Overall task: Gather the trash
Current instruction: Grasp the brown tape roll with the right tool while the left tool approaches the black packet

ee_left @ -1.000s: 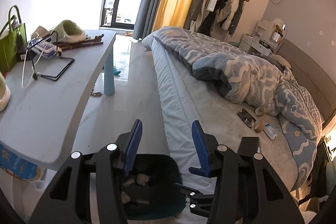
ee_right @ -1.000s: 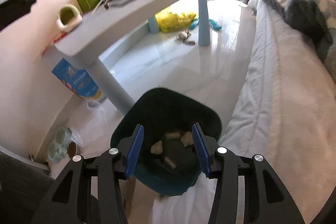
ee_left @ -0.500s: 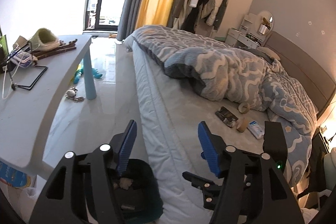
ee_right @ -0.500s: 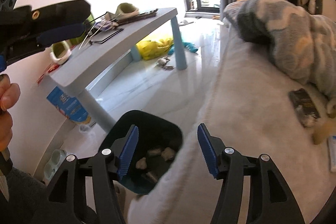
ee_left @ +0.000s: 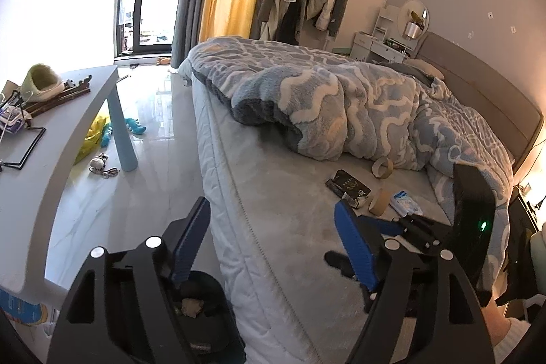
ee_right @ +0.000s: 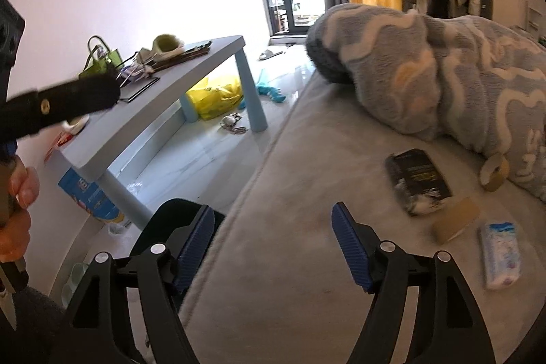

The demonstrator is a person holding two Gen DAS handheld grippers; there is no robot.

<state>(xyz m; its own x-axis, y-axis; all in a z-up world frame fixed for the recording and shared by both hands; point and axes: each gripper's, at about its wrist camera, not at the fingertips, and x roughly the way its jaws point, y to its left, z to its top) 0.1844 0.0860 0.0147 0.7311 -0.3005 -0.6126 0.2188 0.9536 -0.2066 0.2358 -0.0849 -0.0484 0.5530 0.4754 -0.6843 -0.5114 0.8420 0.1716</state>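
Note:
My left gripper hovers over the bed's edge, jaws opening with nothing between them. My right gripper is over the mattress, its jaws also opening and empty. On the sheet ahead lie a black wrapper, a cardboard roll, a second roll against the blanket, and a tissue packet. The dark bin stands on the floor beside the bed, with crumpled scraps inside.
A grey table cluttered at its far end runs along the left, with a yellow bag, a blue toy and keys on the floor by its leg. A bunched blue blanket covers the bed's far half.
Both grippers have swung right, from above the bin to over the bed. Their jaws have spread wider. The wrapper, rolls and tissue packet now lie ahead of the right gripper.

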